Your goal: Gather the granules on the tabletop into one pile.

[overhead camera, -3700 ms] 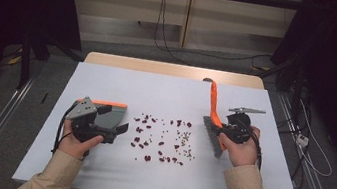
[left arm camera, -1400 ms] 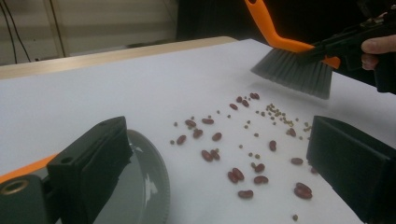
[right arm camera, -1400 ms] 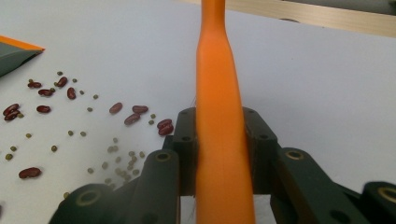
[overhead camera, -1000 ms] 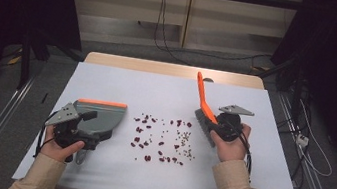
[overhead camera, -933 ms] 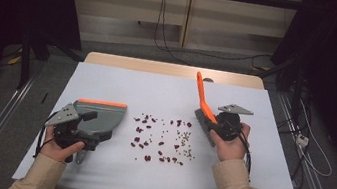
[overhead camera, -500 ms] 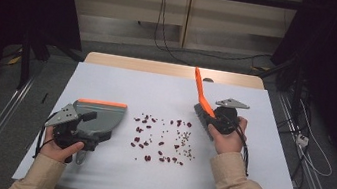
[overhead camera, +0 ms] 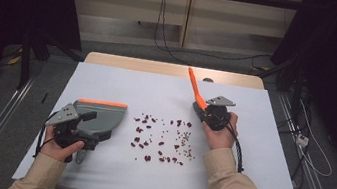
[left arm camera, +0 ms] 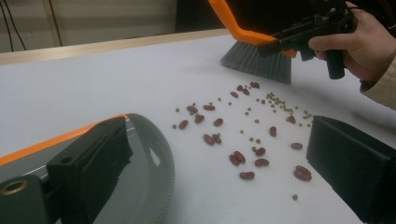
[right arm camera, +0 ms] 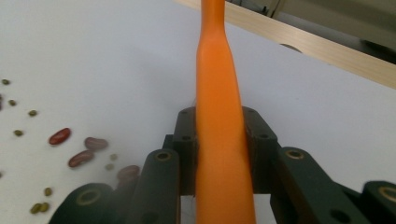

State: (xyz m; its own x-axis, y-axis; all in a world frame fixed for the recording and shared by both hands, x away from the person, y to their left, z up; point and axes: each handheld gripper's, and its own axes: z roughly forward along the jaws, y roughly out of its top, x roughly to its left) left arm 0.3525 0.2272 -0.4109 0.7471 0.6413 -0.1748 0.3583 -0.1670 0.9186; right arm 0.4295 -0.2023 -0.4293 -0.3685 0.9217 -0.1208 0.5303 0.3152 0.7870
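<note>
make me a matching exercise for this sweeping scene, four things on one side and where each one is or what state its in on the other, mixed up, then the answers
Things:
1. brush
2. dustpan
3. red beans
4. small green beans

Places or states:
A. scattered over the middle of the table, largest of the loose pieces
B. resting on the table at the left, orange strip along its far edge
C. orange handle clamped in the right claw, bristles down just beyond the spill
D. tiny pieces, thickest close to the bristles

Pairs: 1-C, 2-B, 3-A, 4-D
</note>
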